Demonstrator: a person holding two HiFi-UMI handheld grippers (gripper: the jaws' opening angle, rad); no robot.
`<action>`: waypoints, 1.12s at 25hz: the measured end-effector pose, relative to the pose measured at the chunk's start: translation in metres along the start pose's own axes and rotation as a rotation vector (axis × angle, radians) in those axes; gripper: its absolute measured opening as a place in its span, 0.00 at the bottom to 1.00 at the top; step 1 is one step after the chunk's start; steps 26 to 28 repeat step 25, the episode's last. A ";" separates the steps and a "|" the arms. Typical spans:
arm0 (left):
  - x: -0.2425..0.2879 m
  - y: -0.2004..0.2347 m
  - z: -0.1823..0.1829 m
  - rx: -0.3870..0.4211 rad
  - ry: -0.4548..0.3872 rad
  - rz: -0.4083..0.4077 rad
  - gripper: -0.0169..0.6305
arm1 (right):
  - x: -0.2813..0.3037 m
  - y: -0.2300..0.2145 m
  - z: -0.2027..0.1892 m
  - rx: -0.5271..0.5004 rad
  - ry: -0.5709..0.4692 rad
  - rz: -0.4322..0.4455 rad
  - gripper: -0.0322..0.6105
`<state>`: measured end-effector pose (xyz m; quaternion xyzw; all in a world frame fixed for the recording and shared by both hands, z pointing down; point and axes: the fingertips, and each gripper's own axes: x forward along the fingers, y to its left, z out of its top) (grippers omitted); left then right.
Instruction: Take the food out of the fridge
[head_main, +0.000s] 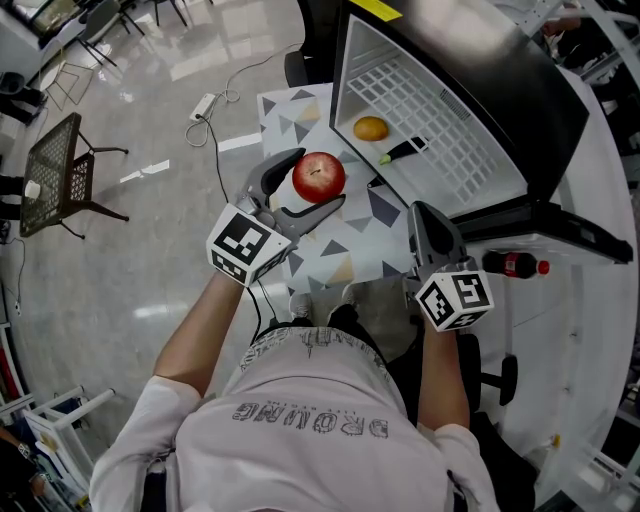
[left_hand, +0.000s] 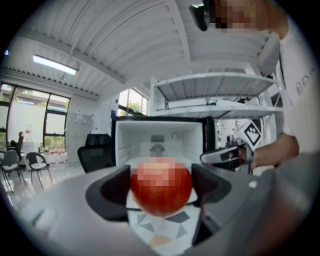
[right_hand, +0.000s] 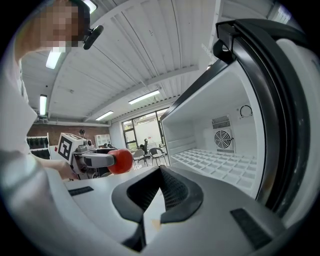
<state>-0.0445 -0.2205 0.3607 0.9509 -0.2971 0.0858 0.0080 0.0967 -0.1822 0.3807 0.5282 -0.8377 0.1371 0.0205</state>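
A red apple (head_main: 318, 177) sits between the jaws of my left gripper (head_main: 311, 186), which is shut on it above the patterned tabletop (head_main: 352, 250), in front of the open fridge (head_main: 470, 180). The apple (left_hand: 161, 186) fills the gap in the left gripper view. On the fridge's white wire shelf lie an orange (head_main: 371, 128) and a green-and-black item (head_main: 405, 150). My right gripper (head_main: 423, 216) hangs by the fridge's lower edge, shut with nothing in it (right_hand: 159, 175). From there I see the apple (right_hand: 120, 161) to the left.
A cola bottle (head_main: 515, 266) lies in the open fridge door at the right. On the floor at the left stand a dark mesh chair (head_main: 60, 175) and a power strip with a cable (head_main: 205, 104). The person's torso fills the lower head view.
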 end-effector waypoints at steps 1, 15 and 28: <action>0.000 0.000 0.000 0.000 -0.001 0.001 0.62 | 0.000 0.000 -0.001 0.000 0.002 0.000 0.05; 0.006 0.001 -0.003 -0.007 0.004 -0.010 0.62 | 0.004 -0.003 -0.001 0.001 0.007 -0.002 0.05; 0.009 0.003 -0.003 -0.006 0.004 -0.014 0.62 | 0.010 -0.004 0.000 -0.001 0.008 0.001 0.05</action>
